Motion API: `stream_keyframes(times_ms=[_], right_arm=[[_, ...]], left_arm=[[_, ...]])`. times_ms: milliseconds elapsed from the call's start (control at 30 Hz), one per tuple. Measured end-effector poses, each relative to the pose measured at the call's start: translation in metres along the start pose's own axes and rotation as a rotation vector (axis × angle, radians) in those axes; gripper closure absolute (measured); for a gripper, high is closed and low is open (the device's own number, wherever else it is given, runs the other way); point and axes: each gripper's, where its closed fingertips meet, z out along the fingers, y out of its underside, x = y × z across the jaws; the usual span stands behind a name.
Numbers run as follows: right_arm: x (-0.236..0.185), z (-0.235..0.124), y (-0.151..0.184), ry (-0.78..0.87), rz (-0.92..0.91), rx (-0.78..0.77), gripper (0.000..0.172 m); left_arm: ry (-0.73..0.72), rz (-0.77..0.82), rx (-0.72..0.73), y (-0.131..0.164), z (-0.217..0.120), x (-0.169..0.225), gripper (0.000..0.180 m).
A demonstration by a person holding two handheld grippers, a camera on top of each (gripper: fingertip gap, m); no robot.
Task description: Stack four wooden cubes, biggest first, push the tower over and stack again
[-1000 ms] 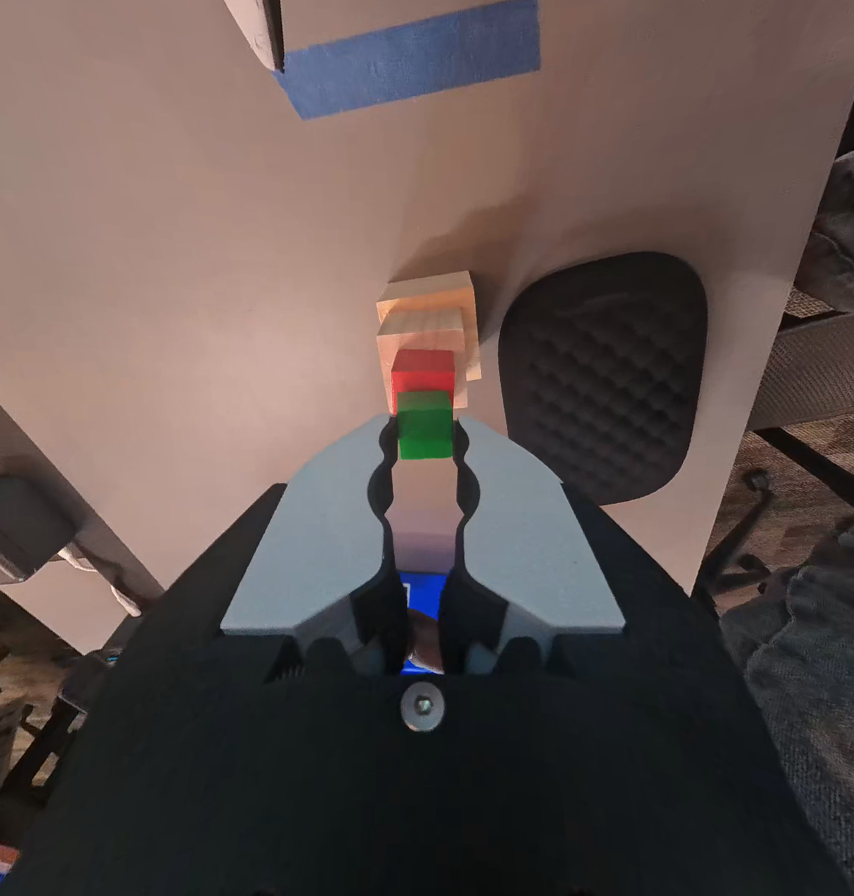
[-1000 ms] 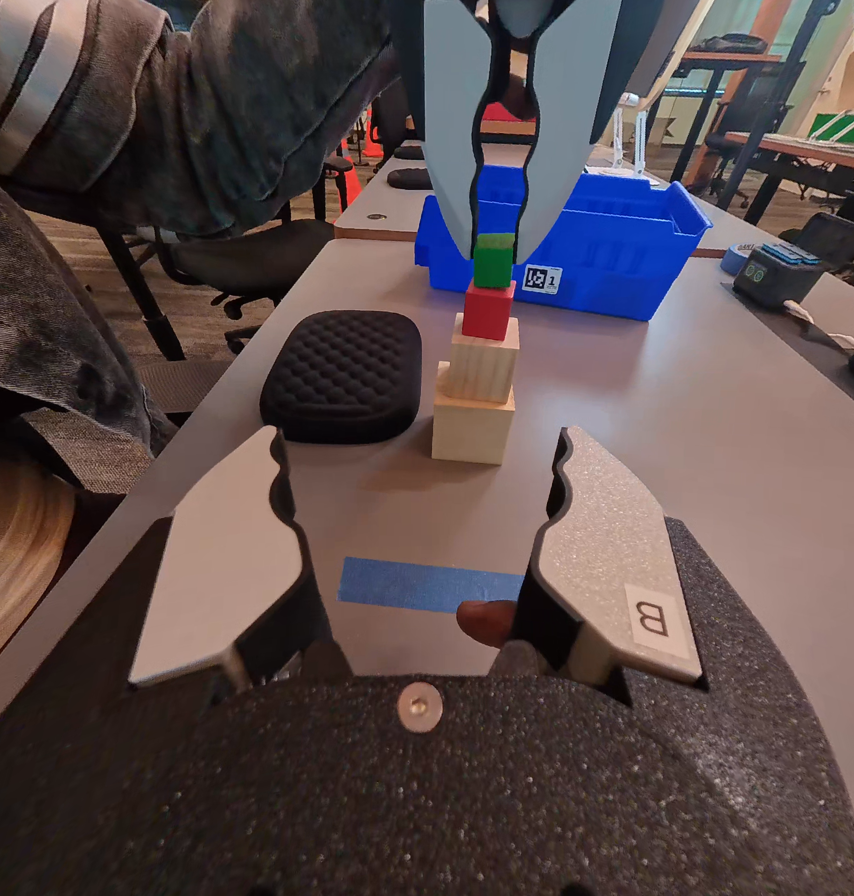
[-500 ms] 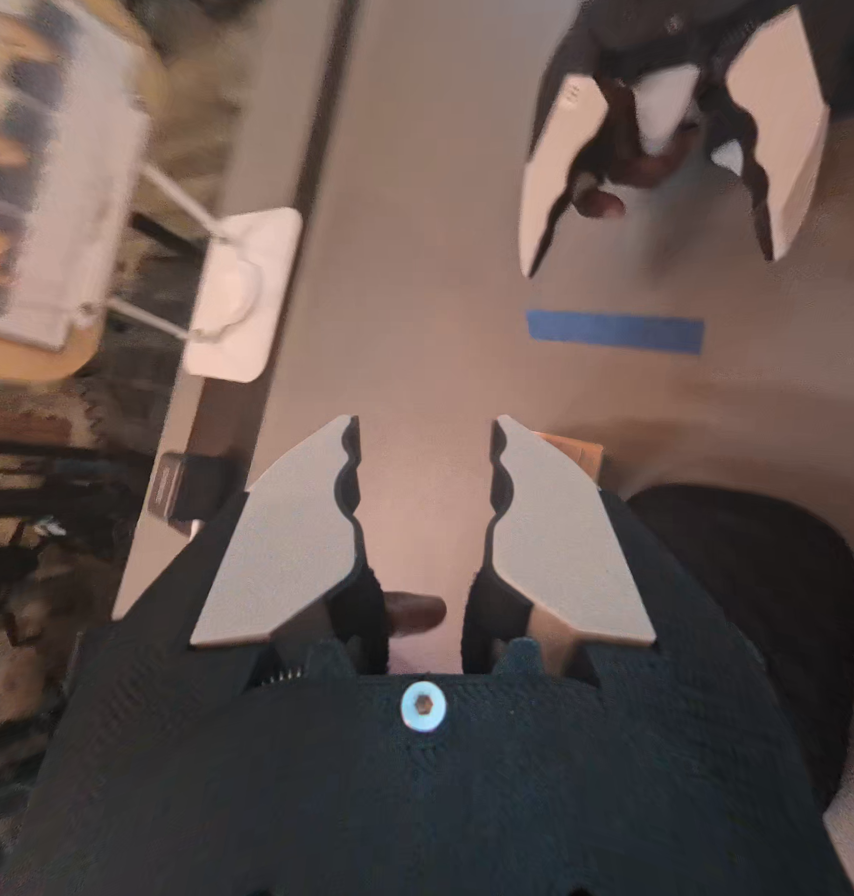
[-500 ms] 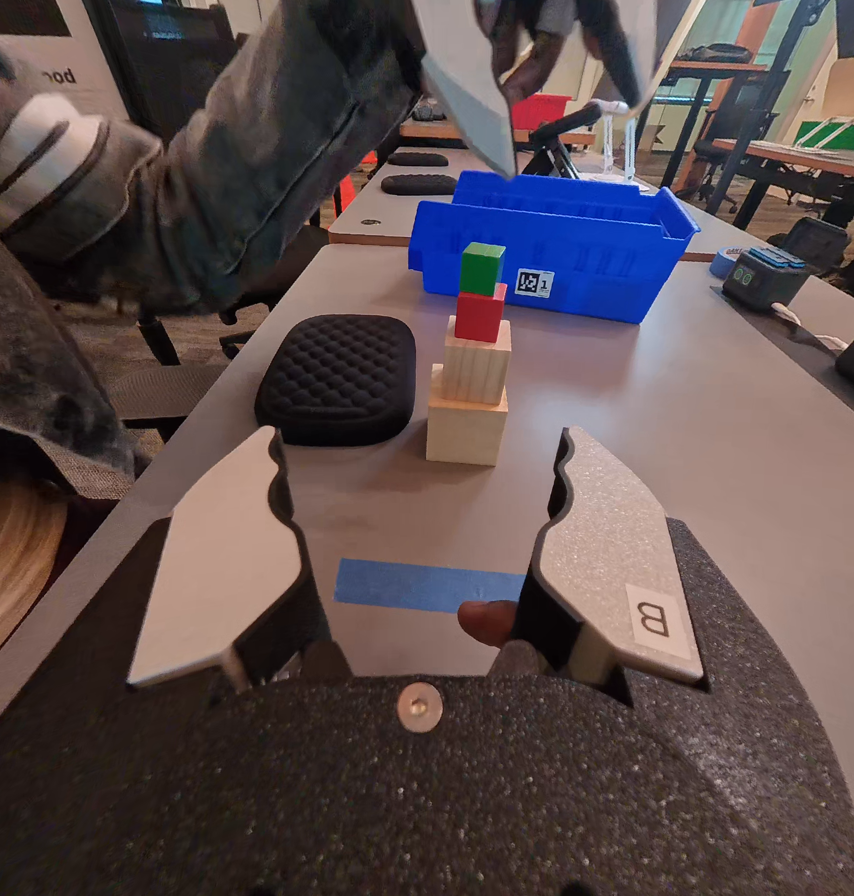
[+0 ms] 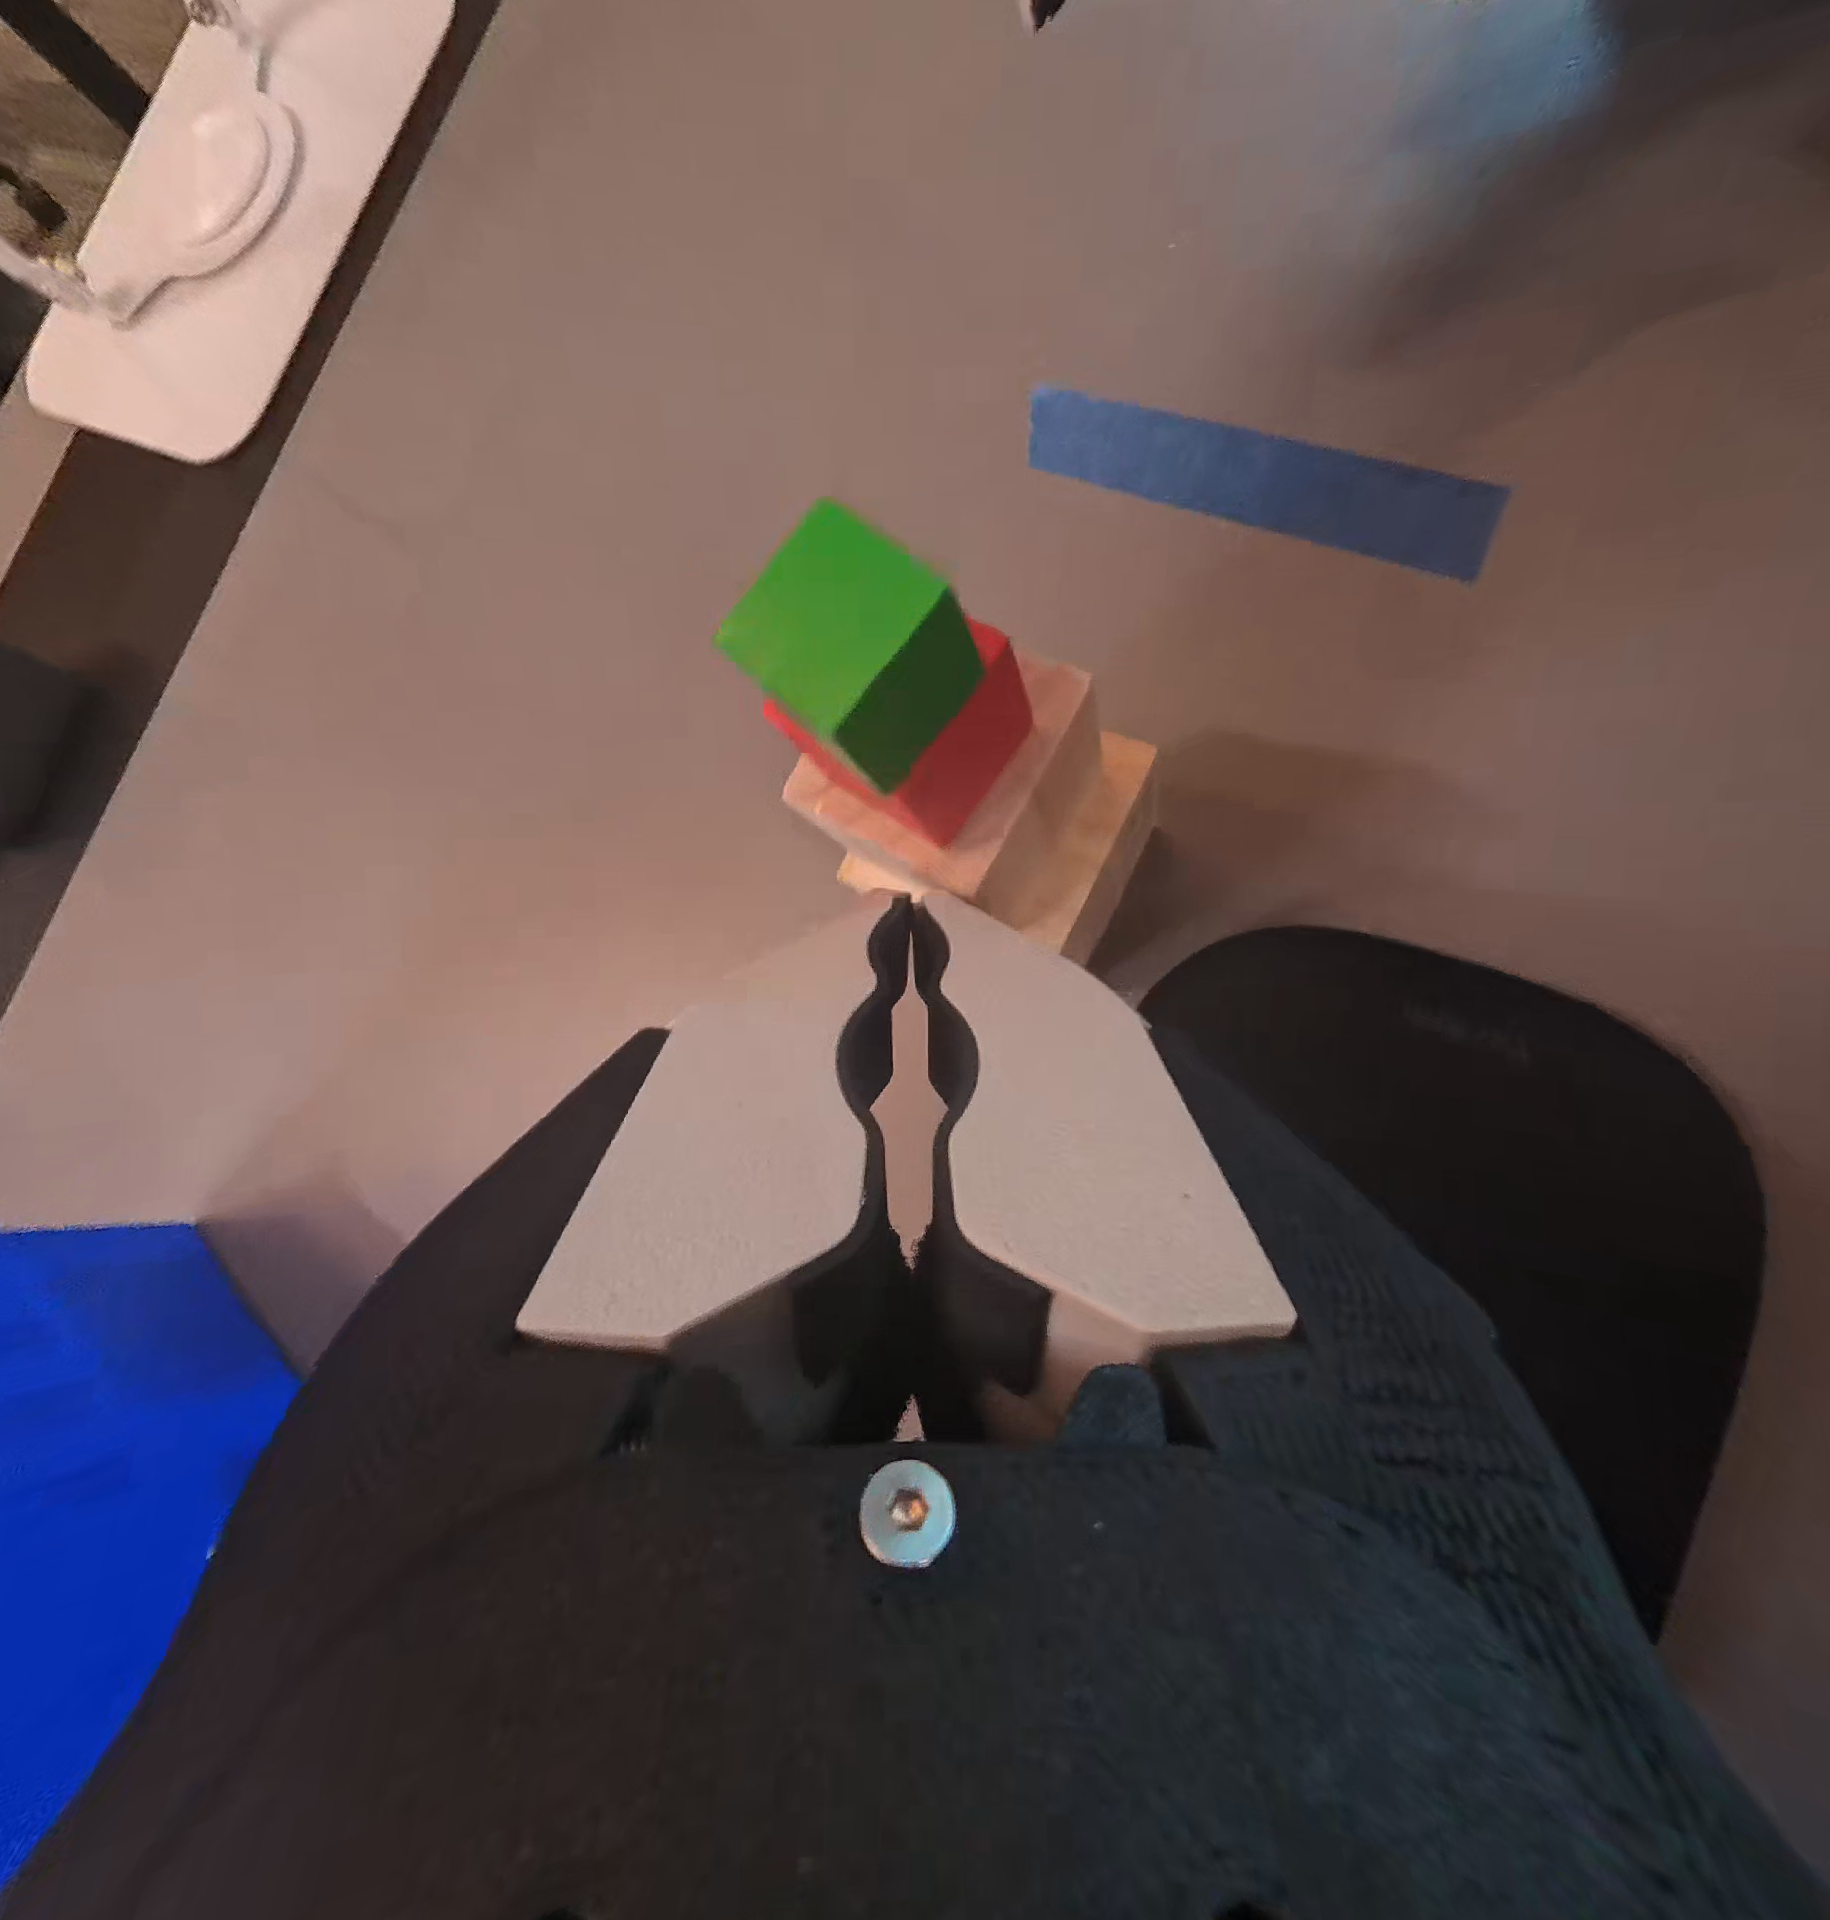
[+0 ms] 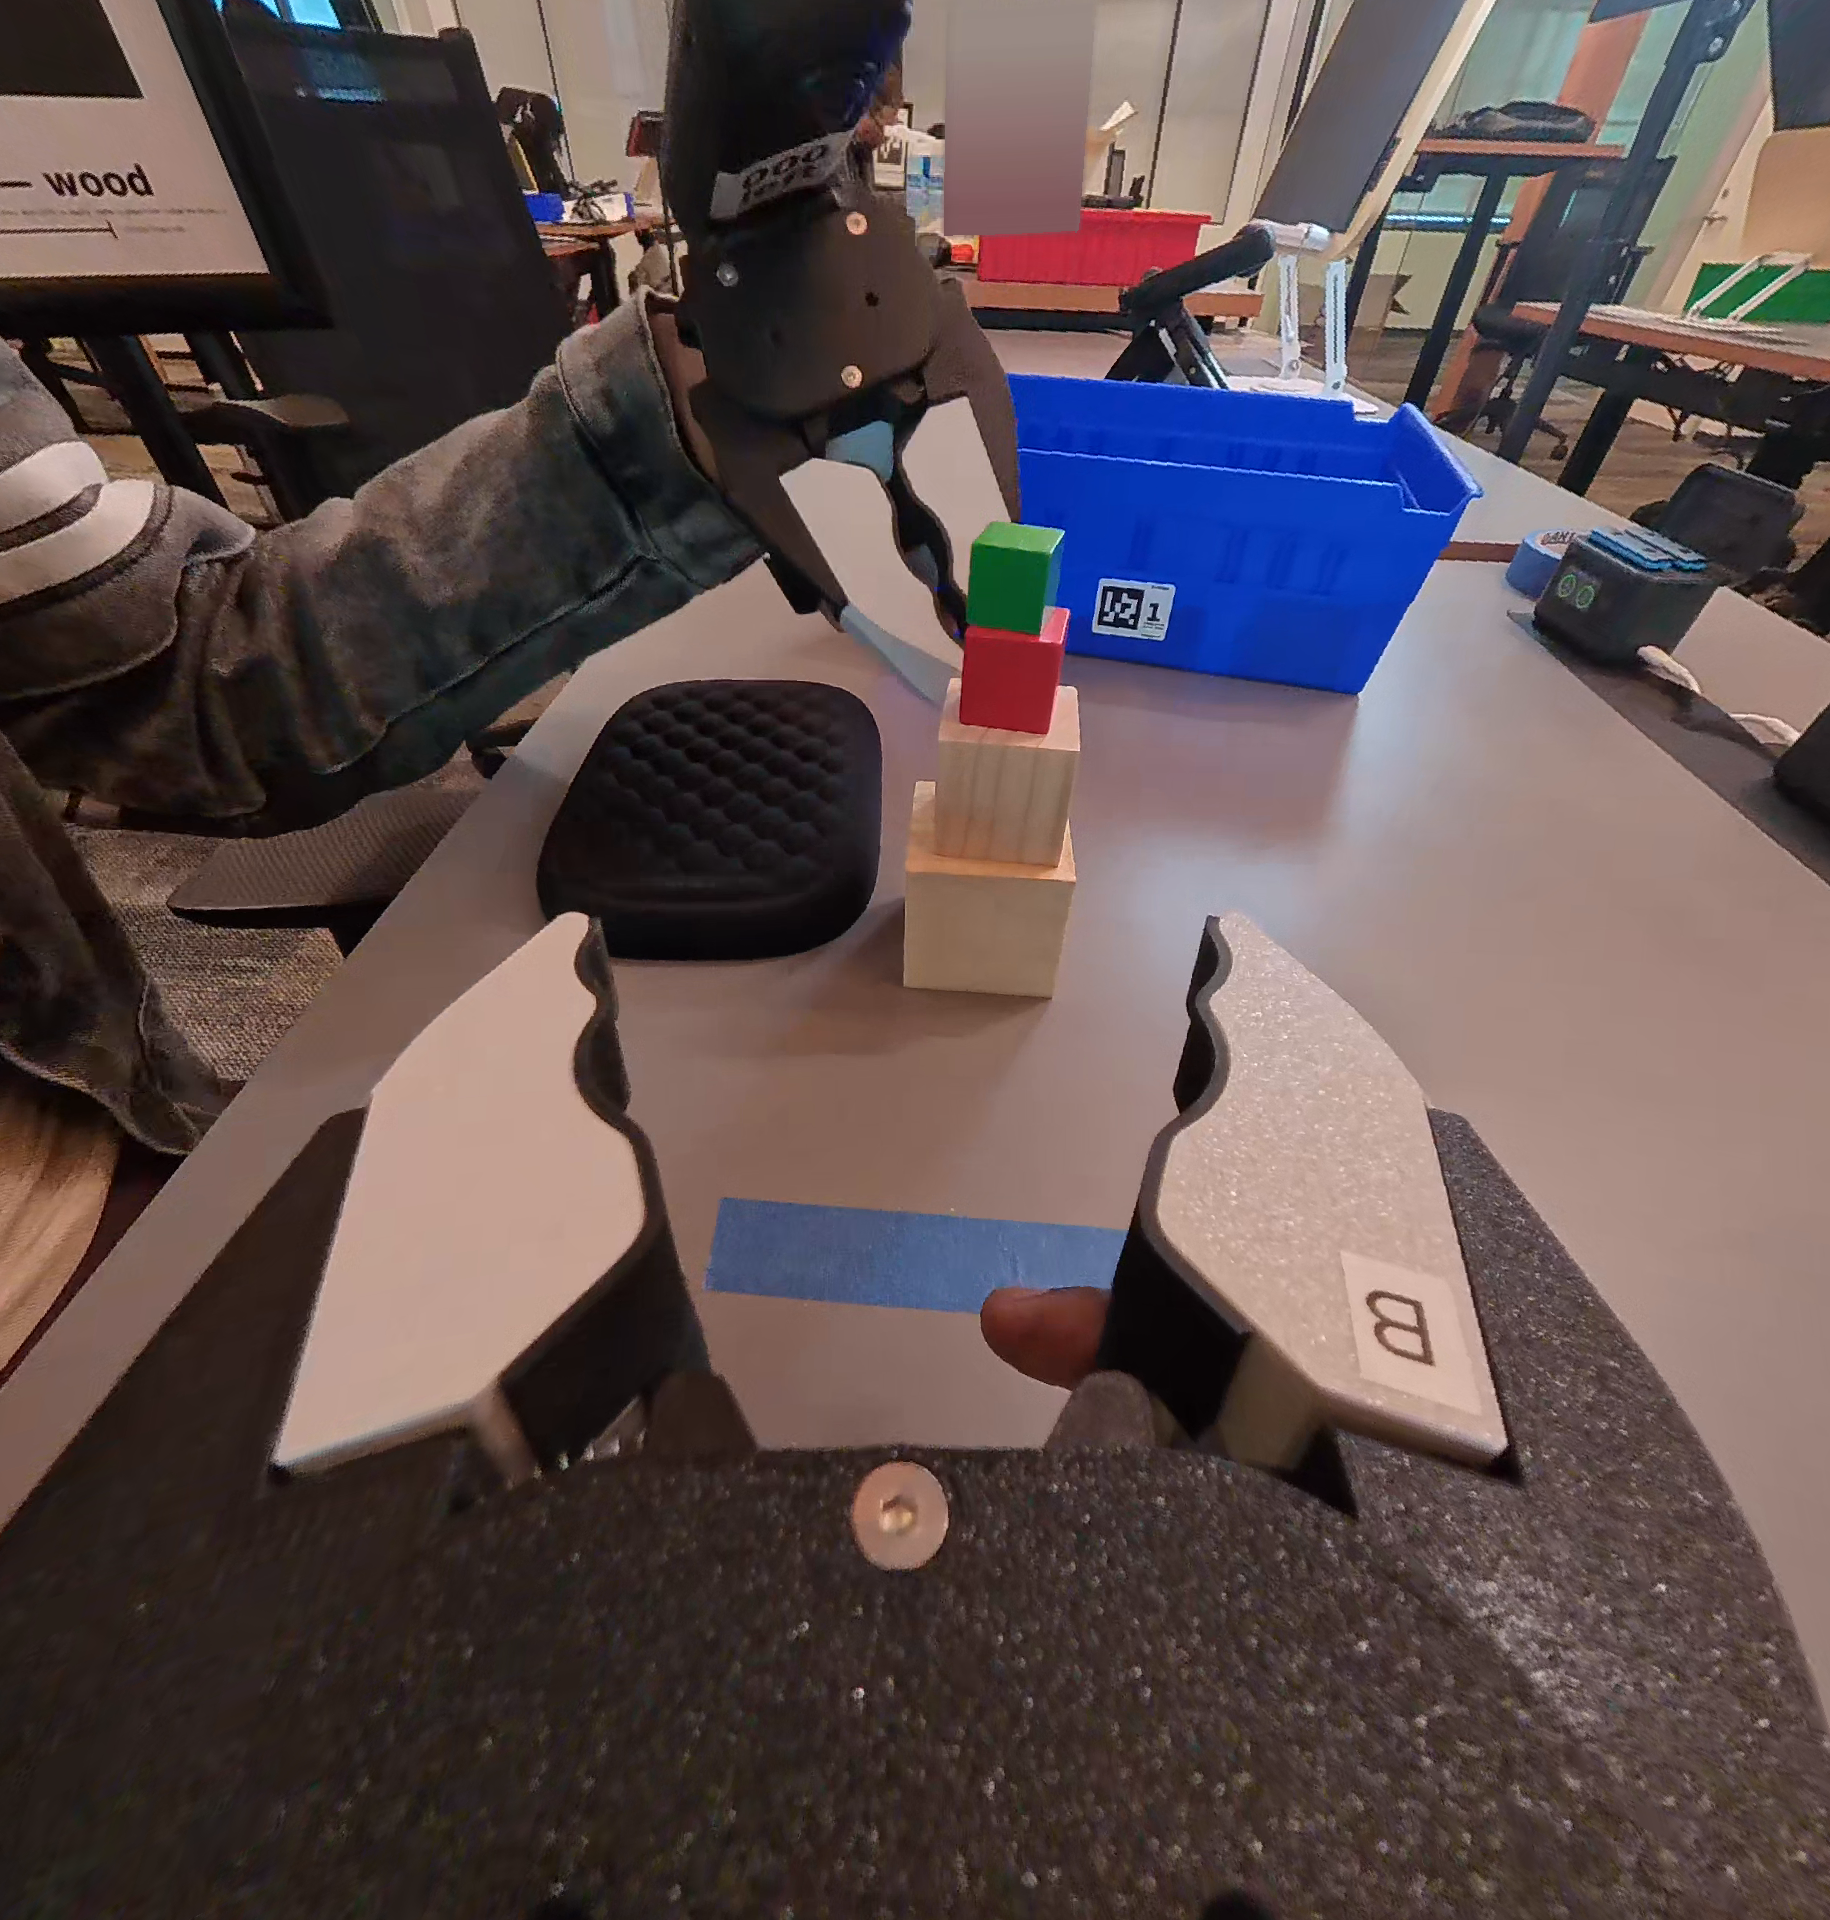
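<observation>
Foam-backed fingers of the right gripper [image 6: 895,1023] stand wide apart with nothing between them, nearest the viewer, hovering short of the blue tape strip [image 6: 911,1254] on the grey table [image 6: 1410,935]. Beyond the tape rises the tower, the landmark here: a large pale wood cube [image 6: 987,914] at the bottom, a smaller pale cube [image 6: 1006,787] on it, then a red cube [image 6: 1012,673], and a green cube [image 6: 1014,578] on top, each slightly offset. To the tower's left lies a black quilted pad [image 6: 713,816]. A second ago the left gripper [image 5: 906,909] was clamped on the green cube; now that cube sits free on the stack, and the gripper has let go, pulled away and come back closed on nothing, its tips at the tower's far-left side, level with the red cube and seemingly touching the stack. That suggests stacking is finished and the push is starting. Behind the tower sits a blue bin [image 6: 1233,540]; its inside is hidden from here, so what it holds cannot be told.
</observation>
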Motion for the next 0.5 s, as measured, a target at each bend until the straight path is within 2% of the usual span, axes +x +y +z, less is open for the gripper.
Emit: stream_keyframes(times_ms=[233,367,433,500], right_arm=[[0.002,-0.003,-0.002,0.008,-0.003,0.006,0.067],[0.003,-0.005,-0.004,0.014,-0.005,0.010,0.067],[0.004,-0.006,-0.004,0.016,-0.002,0.013,0.067],[0.004,-0.006,-0.004,0.016,0.001,0.016,0.067]], left_arm=[[0.034,0.052,0.071,-0.040,0.017,0.007,0.180],[0.016,0.068,0.065,-0.047,0.022,0.003,0.179],[0.002,0.067,0.093,-0.052,0.015,0.000,0.174],[0.004,0.082,0.102,-0.052,0.006,-0.001,0.162]])
